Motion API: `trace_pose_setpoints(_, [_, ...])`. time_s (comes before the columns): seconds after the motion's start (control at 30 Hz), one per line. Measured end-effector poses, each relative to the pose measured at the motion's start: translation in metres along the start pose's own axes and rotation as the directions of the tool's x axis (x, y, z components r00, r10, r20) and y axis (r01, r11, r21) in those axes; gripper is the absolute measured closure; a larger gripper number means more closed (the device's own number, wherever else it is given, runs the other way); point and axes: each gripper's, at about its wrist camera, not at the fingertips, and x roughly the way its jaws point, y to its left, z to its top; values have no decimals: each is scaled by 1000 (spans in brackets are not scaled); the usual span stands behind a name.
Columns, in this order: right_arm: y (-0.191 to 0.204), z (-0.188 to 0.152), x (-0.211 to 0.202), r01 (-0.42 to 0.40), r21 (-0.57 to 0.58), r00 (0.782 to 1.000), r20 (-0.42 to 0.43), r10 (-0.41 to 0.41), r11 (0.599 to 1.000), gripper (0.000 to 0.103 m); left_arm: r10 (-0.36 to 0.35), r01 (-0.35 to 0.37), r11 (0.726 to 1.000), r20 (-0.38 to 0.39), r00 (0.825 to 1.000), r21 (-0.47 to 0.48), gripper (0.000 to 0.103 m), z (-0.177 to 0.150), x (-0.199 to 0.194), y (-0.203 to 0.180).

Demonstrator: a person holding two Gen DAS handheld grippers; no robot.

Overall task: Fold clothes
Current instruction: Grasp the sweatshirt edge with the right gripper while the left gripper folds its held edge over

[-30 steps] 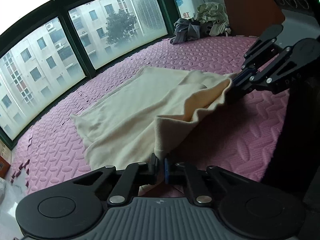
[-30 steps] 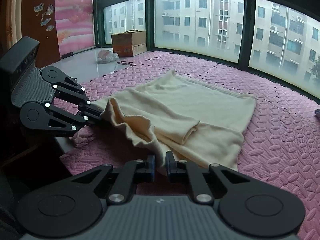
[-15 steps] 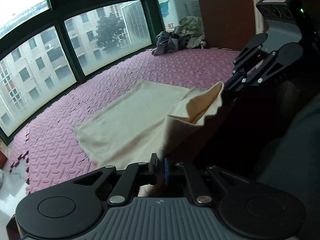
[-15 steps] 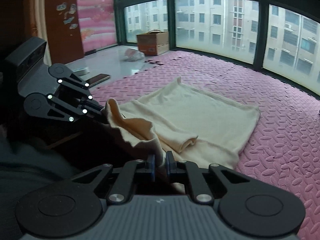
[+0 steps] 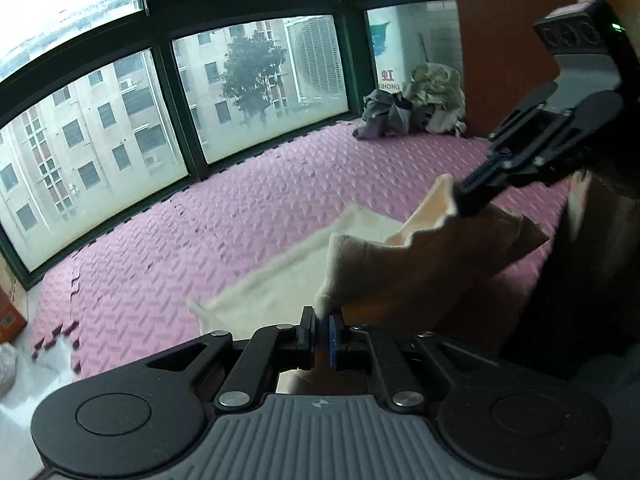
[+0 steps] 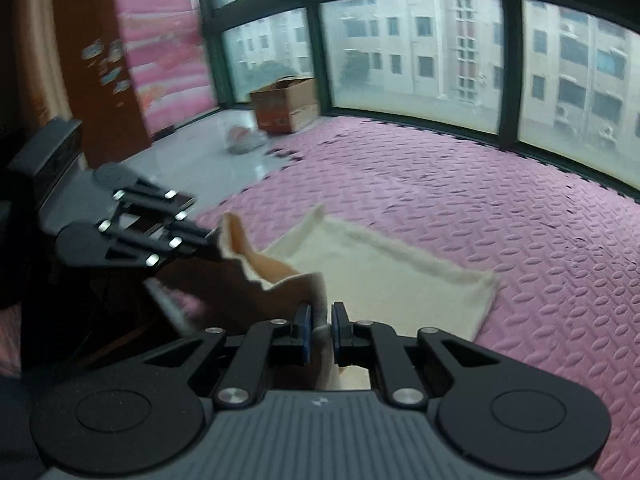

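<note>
Left wrist view: my left tongs (image 5: 322, 334) sit clenched on a corner of the cream cloth (image 5: 404, 268), the fabric pinched between the blue pads right at the tips. From that corner the raised edge runs up and to the right to my right tongs (image 5: 460, 200), which grip its other corner in the air. Under and beyond that edge the rest of the cloth slopes down onto the pink foam floor mat (image 5: 256, 208), just ahead of my left tongs. Far off to the right, past the right tongs, a heap of crumpled clothes (image 5: 416, 106) lies against the wall below the window (image 5: 120, 120).

In the right wrist view my right tongs (image 6: 320, 326) are likewise clamped on a fold of the cream cloth (image 6: 384, 280), and my left tongs (image 6: 218, 246) hold the other corner up to the left. The lower part lies flat on the mat (image 6: 500, 216) ahead. Far beyond, left of centre, a cardboard box (image 6: 286, 104) stands on the bare pale floor (image 6: 200, 152) by the glass.
</note>
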Motion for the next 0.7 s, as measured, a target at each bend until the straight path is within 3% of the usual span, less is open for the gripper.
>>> trace_pose_setpoints(0.1, [-25,20,17,21,26,1000,5,-21,999,100,1,-1,1000,-14,1000,-4,96,9,26,17])
trace_pose_setpoints(0.23, [-56,41,45,67,52,998,1,-67,996,101,-5,3,1000,-58,998,-29,96,16,66,42])
trace_pose_setpoints(0.37, [-86,41,79,27,145,997,-70,-17,989,100,-10,3,997,-99,995,-75,96,13,97,60])
trace_pose_setpoints(0.6, [-100,27,114,23,131,990,-142,-4,991,93,-26,10,996,-186,982,-89,96,-3,121,69])
trace_pose_setpoints(0.7, [-99,25,127,13,94,987,-164,3,995,83,-36,14,994,-198,980,-107,96,-7,127,71])
